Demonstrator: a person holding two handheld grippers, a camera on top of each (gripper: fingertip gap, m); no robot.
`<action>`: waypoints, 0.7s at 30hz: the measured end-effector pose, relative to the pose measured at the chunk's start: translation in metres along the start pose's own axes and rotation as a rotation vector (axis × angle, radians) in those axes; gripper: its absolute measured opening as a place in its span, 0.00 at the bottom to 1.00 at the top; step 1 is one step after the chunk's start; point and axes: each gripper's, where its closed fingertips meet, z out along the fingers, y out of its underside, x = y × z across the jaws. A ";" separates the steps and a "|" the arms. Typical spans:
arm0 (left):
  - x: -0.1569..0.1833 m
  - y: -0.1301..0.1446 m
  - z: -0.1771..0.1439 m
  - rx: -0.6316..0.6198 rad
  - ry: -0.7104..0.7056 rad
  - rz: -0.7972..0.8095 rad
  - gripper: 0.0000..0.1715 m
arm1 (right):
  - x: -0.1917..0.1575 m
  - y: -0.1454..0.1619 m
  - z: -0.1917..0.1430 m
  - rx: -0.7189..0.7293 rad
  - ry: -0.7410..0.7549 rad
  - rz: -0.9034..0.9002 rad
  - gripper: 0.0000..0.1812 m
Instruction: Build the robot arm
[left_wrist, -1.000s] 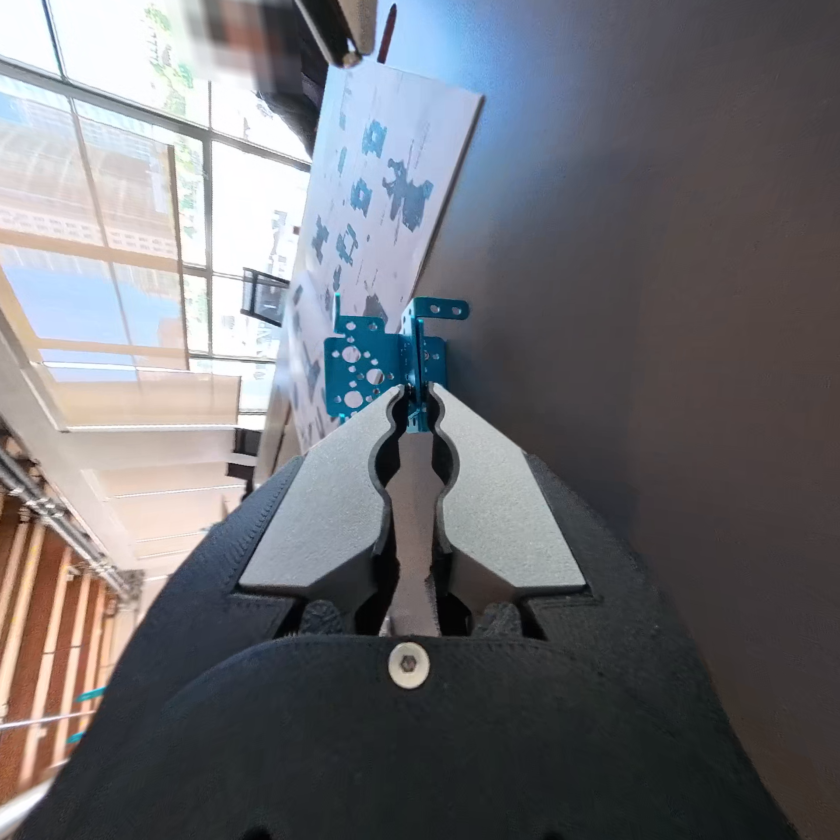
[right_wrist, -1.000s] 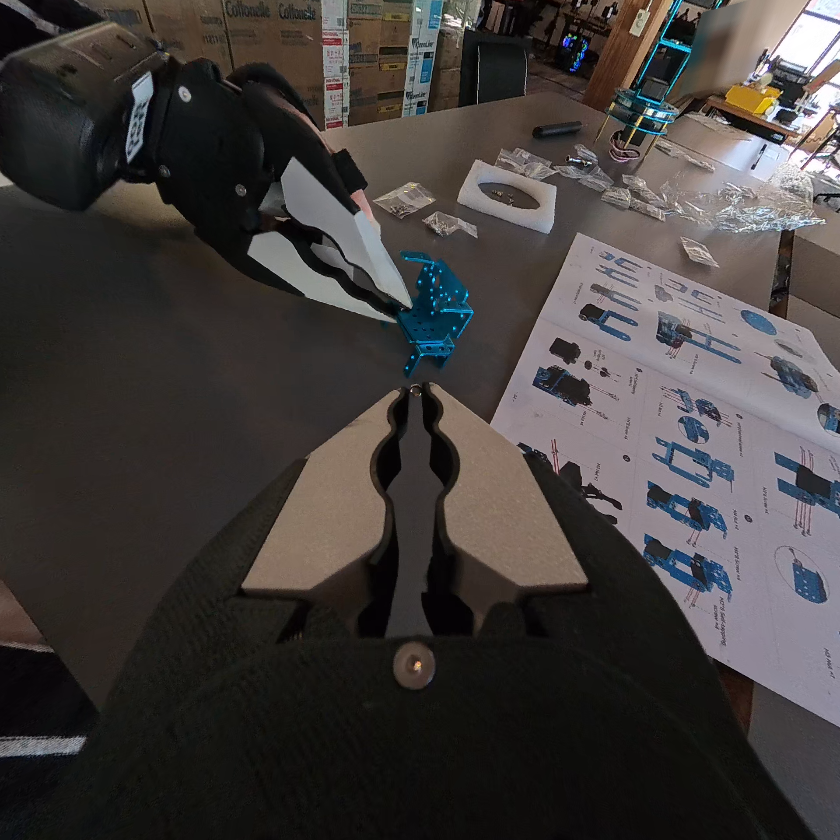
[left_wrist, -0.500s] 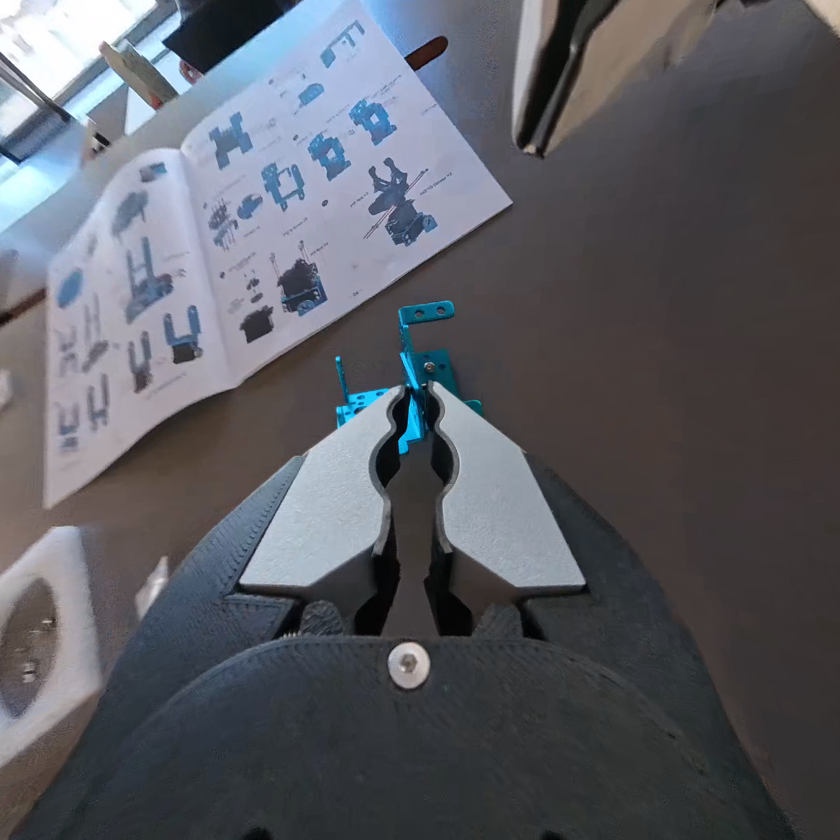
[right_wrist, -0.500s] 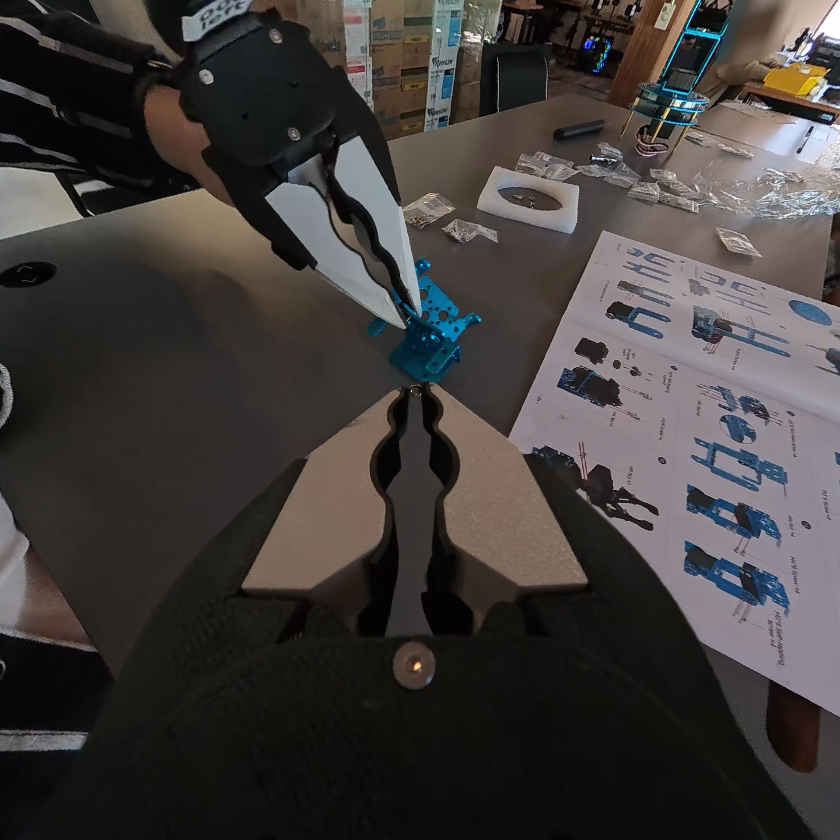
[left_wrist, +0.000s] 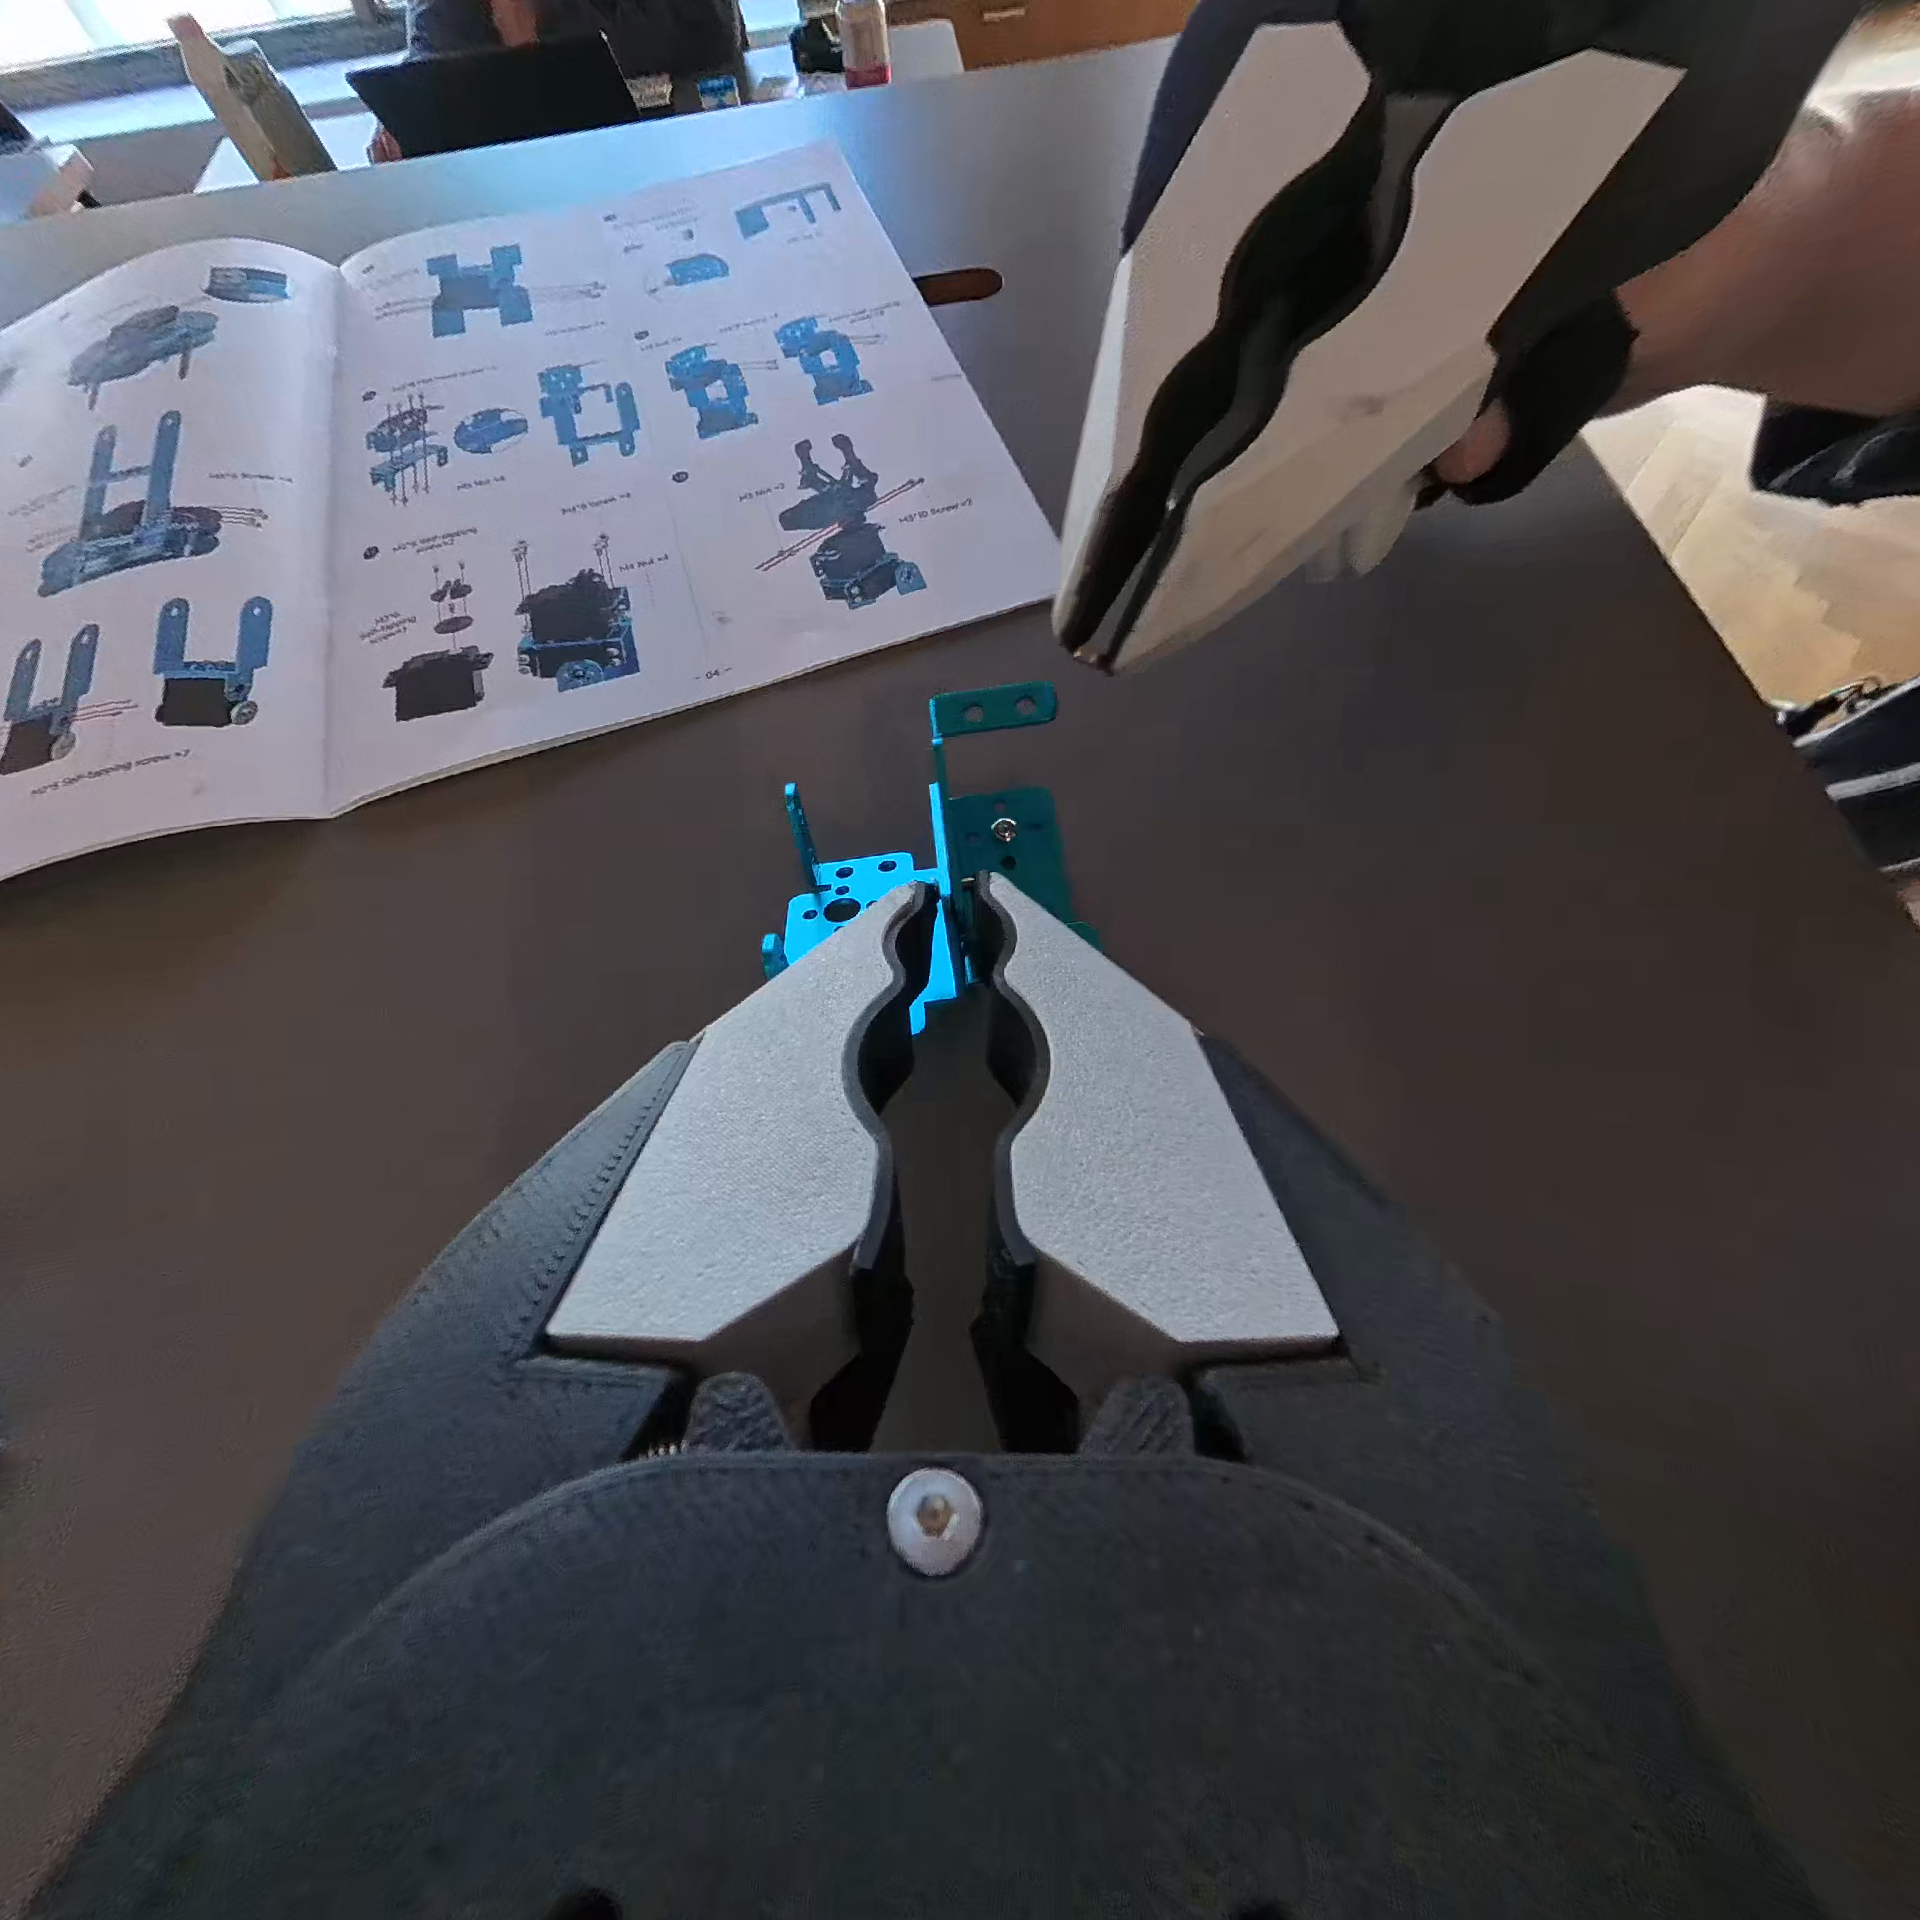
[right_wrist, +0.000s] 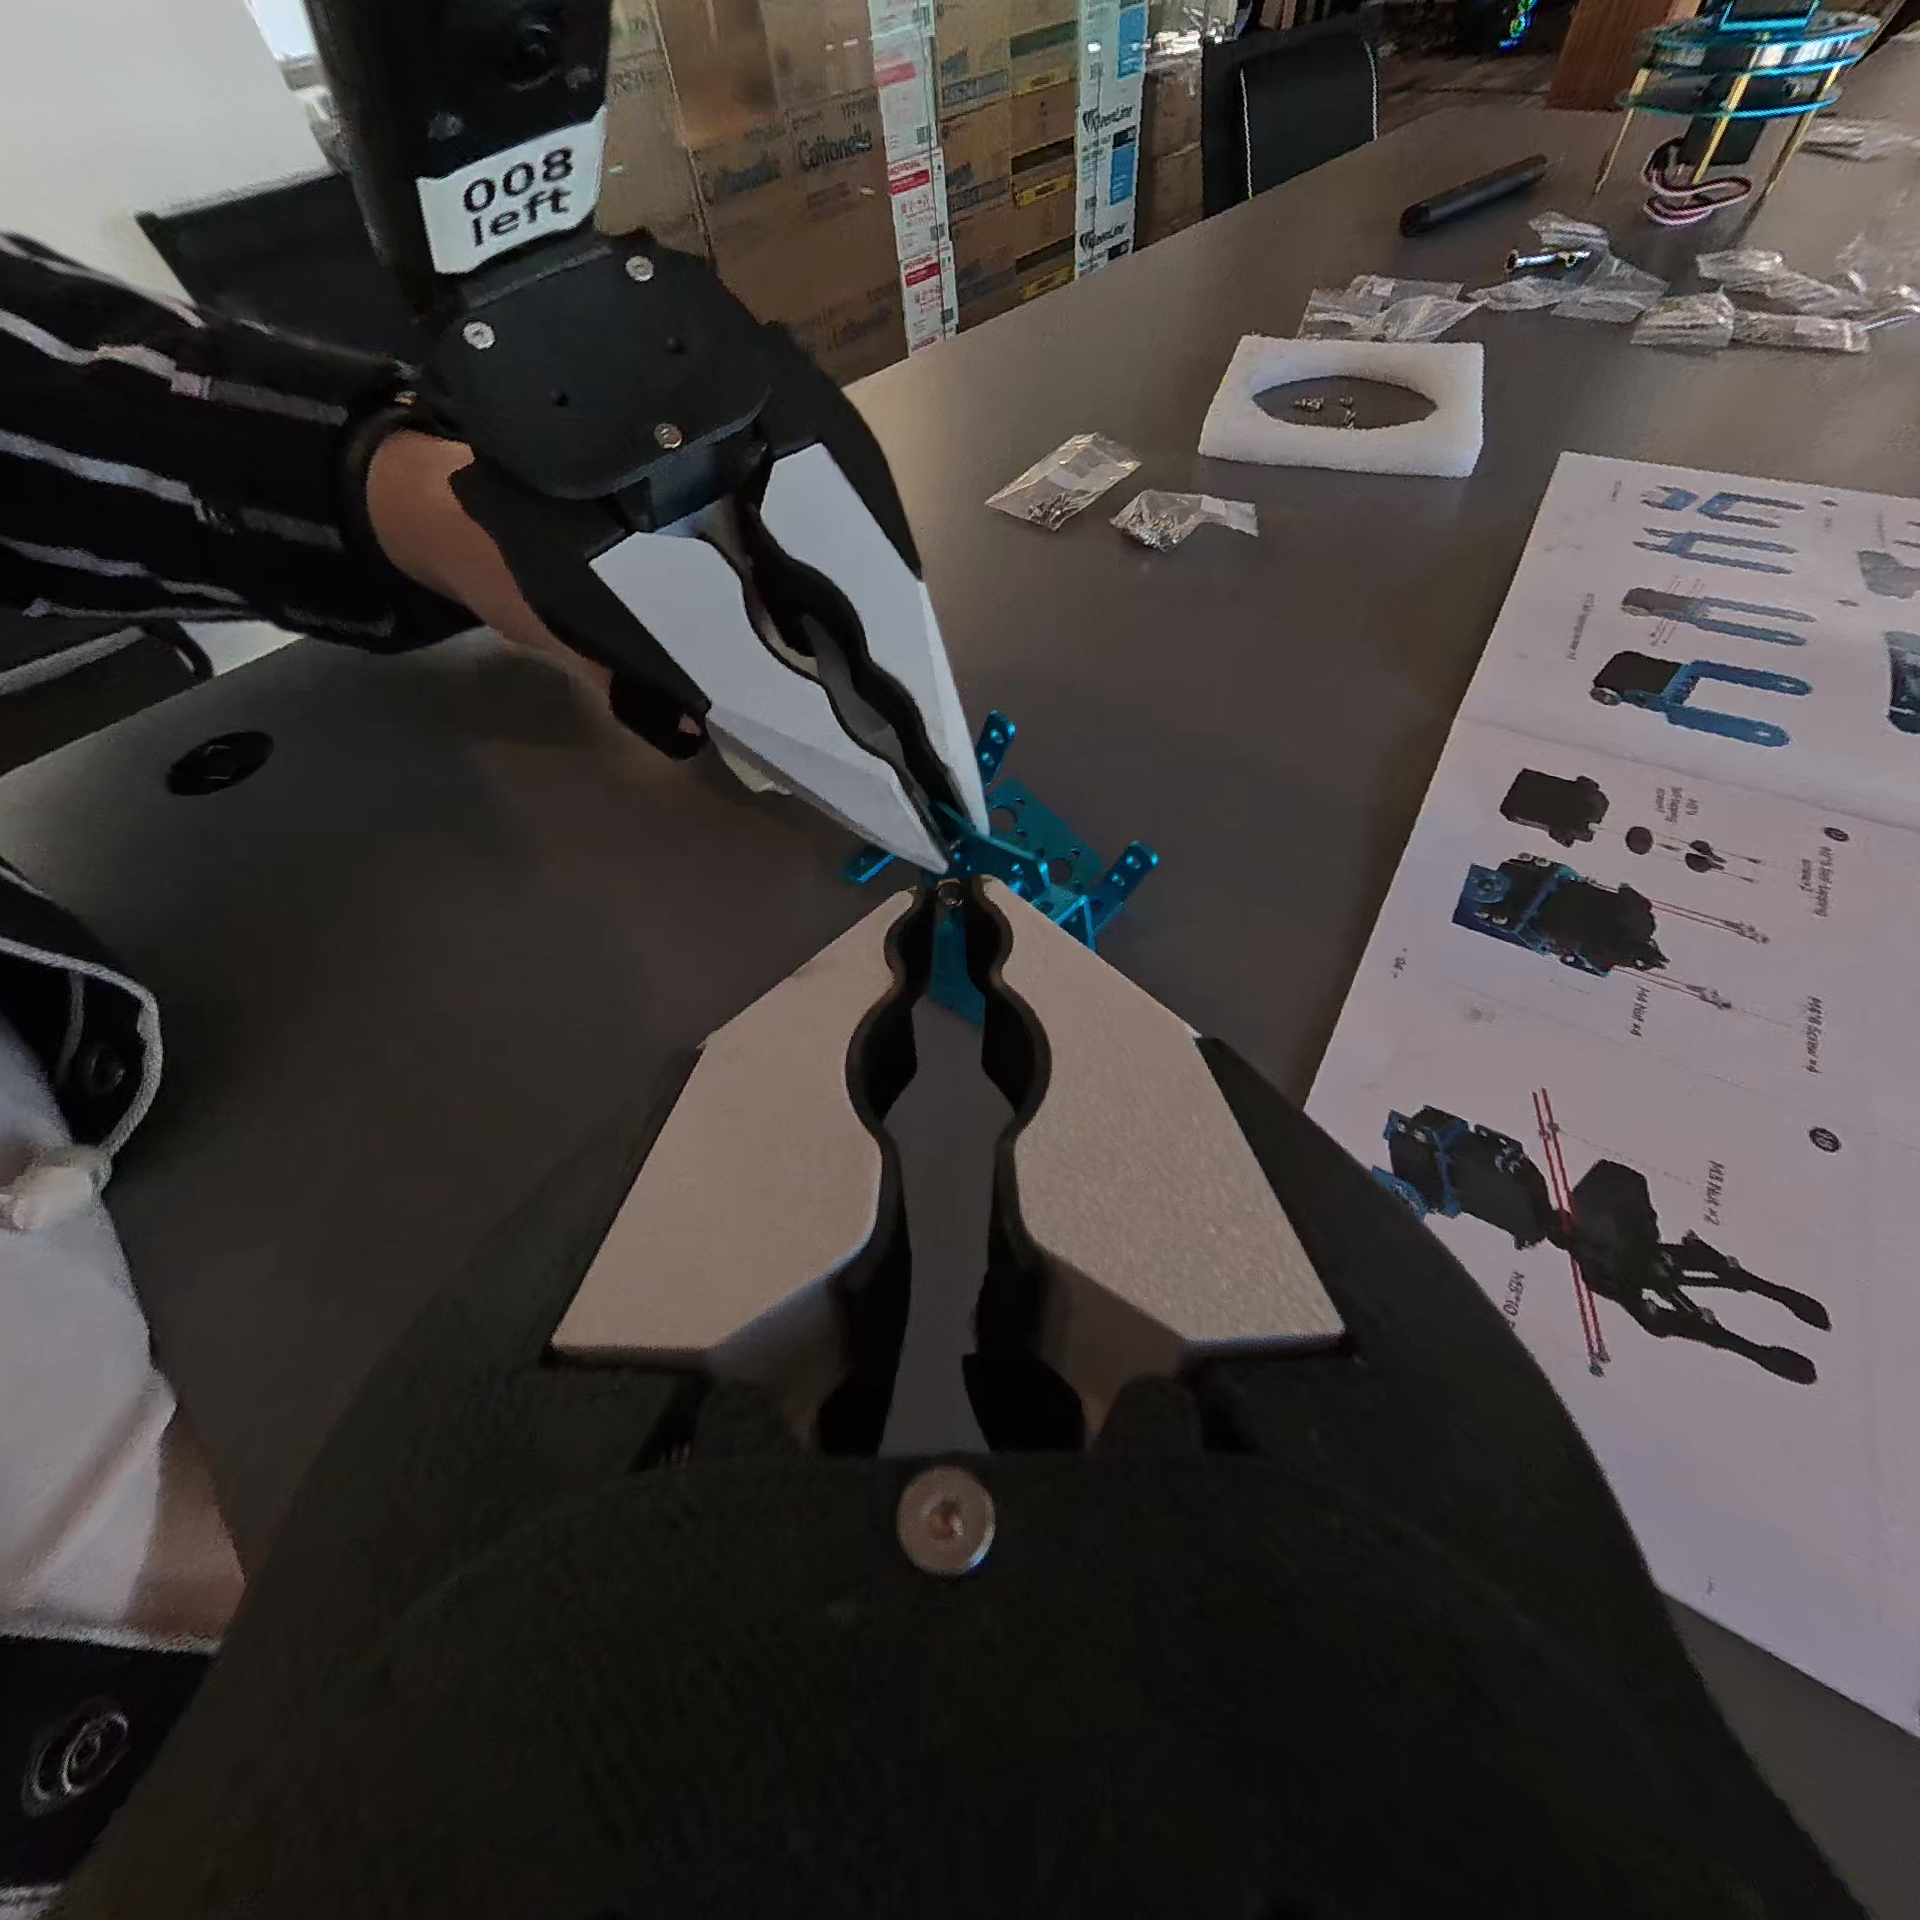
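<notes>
A blue perforated metal bracket assembly (left_wrist: 1000, 831) stands on the dark grey table (left_wrist: 1403, 1091). My left gripper (left_wrist: 954, 902) is shut on one of the bracket's upright plates. In the right wrist view, the left gripper (right_wrist: 951, 847) comes down from the upper left onto the bracket (right_wrist: 1049, 868). My right gripper (right_wrist: 948, 891) is shut, with a small screw pinched at its tips, right in front of the bracket. In the left wrist view the right gripper (left_wrist: 1086, 649) hovers just above and to the right of the bracket, apart from it.
An open instruction booklet (left_wrist: 468, 468) lies beside the bracket and also shows in the right wrist view (right_wrist: 1662, 935). Farther back are a white foam block (right_wrist: 1247, 426) holding small screws, plastic hardware bags (right_wrist: 1070, 488), a black cylinder (right_wrist: 1475, 192) and stacked cardboard boxes (right_wrist: 935, 156). Left tips to right tips: about 5 cm.
My left gripper has turned level and brought the bracket down upright on the table. My right gripper, still shut on the screw, has moved in close to the bracket.
</notes>
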 end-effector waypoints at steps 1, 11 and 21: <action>0.002 -0.001 0.000 0.014 0.007 -0.012 0.04 | 0.002 0.000 0.002 -0.004 0.006 0.005 0.03; 0.009 -0.004 0.003 0.031 -0.016 0.034 0.04 | 0.008 0.001 0.015 -0.005 -0.024 0.080 0.02; 0.010 -0.004 0.005 0.029 -0.035 0.084 0.04 | 0.009 0.004 0.017 -0.020 -0.020 0.050 0.02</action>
